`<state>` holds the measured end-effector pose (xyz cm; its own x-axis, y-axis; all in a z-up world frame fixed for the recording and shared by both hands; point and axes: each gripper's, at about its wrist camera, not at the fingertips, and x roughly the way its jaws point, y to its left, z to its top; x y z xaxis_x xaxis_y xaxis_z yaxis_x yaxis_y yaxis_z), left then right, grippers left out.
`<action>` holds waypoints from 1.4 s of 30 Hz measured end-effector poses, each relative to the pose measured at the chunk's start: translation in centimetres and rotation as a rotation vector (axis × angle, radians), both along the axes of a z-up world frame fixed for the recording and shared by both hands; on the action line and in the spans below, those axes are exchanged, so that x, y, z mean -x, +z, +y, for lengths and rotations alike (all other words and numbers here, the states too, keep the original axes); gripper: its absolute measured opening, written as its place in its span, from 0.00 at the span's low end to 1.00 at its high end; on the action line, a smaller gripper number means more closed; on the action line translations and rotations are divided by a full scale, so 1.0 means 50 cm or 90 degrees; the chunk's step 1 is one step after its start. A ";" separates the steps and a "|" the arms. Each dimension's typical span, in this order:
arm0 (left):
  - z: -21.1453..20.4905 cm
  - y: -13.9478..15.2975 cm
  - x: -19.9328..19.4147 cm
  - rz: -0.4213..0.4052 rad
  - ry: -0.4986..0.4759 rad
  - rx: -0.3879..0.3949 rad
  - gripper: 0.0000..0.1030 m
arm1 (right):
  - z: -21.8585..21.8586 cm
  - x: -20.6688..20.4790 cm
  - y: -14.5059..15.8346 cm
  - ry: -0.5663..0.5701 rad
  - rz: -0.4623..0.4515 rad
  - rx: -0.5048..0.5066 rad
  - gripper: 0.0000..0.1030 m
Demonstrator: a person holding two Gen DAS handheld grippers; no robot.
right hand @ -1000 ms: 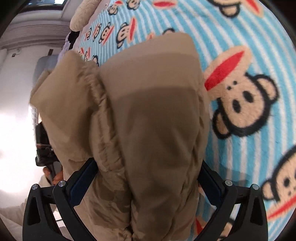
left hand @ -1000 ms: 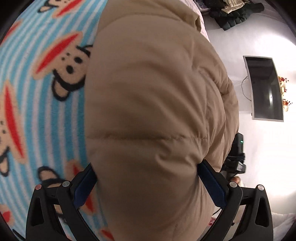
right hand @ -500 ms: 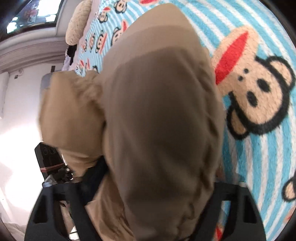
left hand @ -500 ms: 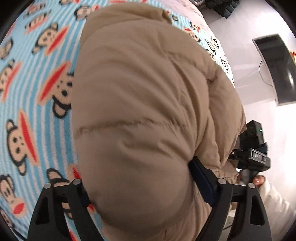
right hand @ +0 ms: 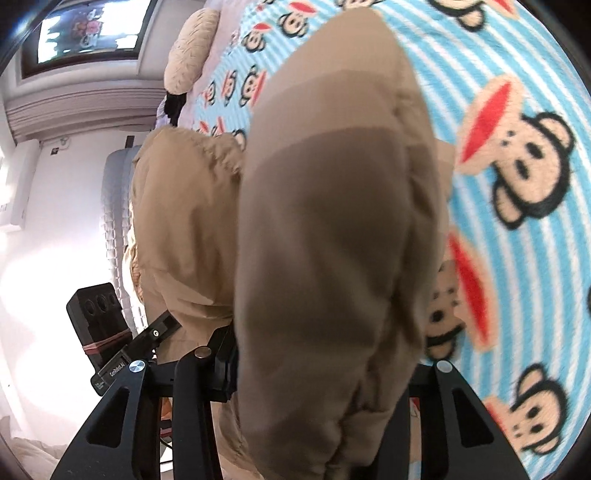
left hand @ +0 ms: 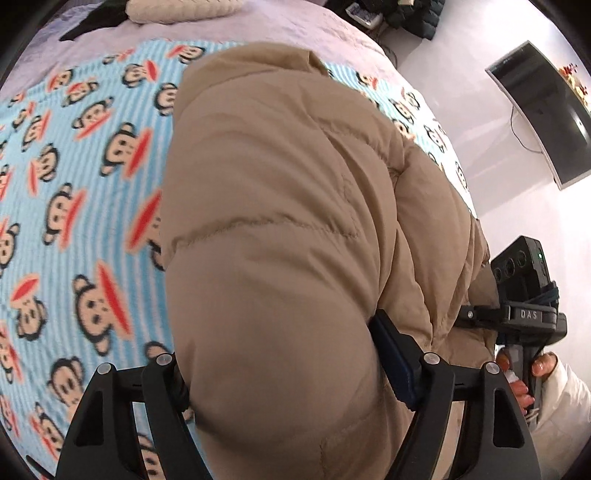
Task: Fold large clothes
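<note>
A tan puffer jacket [left hand: 280, 229] fills the middle of the left wrist view, bulging between my left gripper's [left hand: 284, 373] jaws, which are shut on its padded edge. It is lifted above a blue striped monkey-print blanket [left hand: 74, 192]. In the right wrist view the same jacket [right hand: 325, 236] bulges between my right gripper's [right hand: 317, 362] jaws, which are shut on it. The right gripper [left hand: 524, 317] shows at the right of the left wrist view, the left gripper [right hand: 110, 332] at the lower left of the right wrist view. The fingertips are hidden by cloth.
The blanket [right hand: 524, 155] covers a bed with a lilac sheet [left hand: 258, 26]. A cream pillow [left hand: 184, 9] lies at the far end. A dark monitor [left hand: 543, 110] hangs on the white wall at right. Dark clothes [left hand: 417, 18] lie beyond the bed.
Both grippers have risen and pulled back with the jacket held; much more of the blanket and bed shows now. The jaws have closed in tighter on the padding.
</note>
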<state>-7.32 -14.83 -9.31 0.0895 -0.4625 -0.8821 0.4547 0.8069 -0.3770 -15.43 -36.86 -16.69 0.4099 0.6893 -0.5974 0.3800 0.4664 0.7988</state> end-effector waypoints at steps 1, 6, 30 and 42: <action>0.017 0.004 -0.005 0.000 0.005 0.002 0.77 | 0.014 -0.008 0.006 0.004 -0.002 0.002 0.45; 0.119 0.023 -0.044 0.000 0.022 0.013 0.77 | 0.083 -0.061 0.026 0.017 -0.012 0.015 0.45; 0.659 -0.078 -0.470 -0.040 0.155 -0.031 0.78 | 0.487 -0.436 -0.013 0.100 -0.060 0.078 0.45; 0.715 0.000 -0.475 -0.163 0.210 -0.058 0.79 | 0.428 -0.333 0.118 0.081 -0.034 0.311 0.59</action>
<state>16.43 20.90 -9.32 0.4415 -0.2931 -0.8481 0.2360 0.9498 -0.2054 1.23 -15.48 -10.78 0.3798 0.3809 -0.8430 0.2596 0.8308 0.4924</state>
